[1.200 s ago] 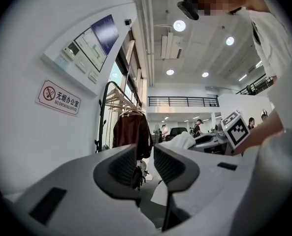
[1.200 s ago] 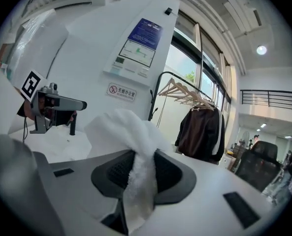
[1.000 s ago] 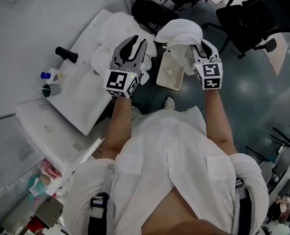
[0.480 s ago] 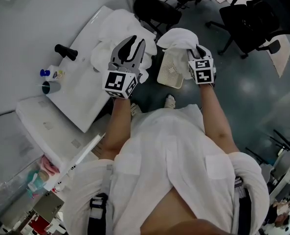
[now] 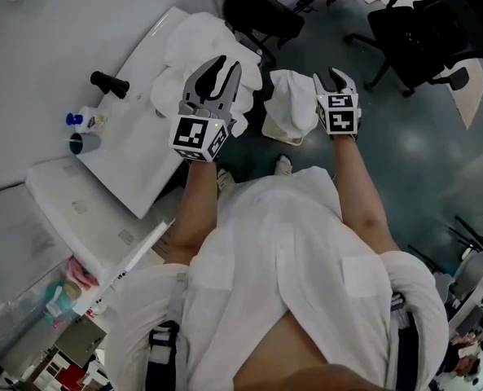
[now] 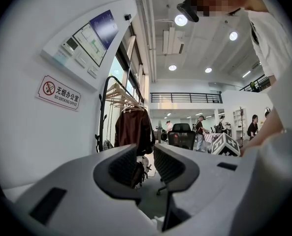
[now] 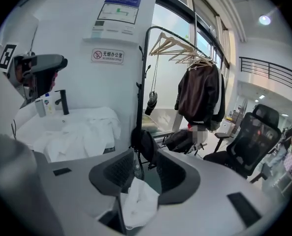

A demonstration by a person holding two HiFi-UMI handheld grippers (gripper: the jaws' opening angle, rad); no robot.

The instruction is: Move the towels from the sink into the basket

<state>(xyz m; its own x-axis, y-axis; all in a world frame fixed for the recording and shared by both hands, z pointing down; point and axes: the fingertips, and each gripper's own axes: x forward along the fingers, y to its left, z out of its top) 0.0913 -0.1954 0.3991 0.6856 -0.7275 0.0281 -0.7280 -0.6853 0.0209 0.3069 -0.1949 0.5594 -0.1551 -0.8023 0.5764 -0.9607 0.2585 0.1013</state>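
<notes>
White towel [image 5: 291,104] lies in basket [image 5: 275,135]; right tool [image 5: 340,78] opening above it; left tool [image 5: 227,66] spread, empty.

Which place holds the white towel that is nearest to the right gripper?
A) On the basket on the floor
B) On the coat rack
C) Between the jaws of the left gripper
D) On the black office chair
A: the head view shows the towel lying over the basket, beside the right gripper, whose jaws are opening and do not pinch it.
</notes>
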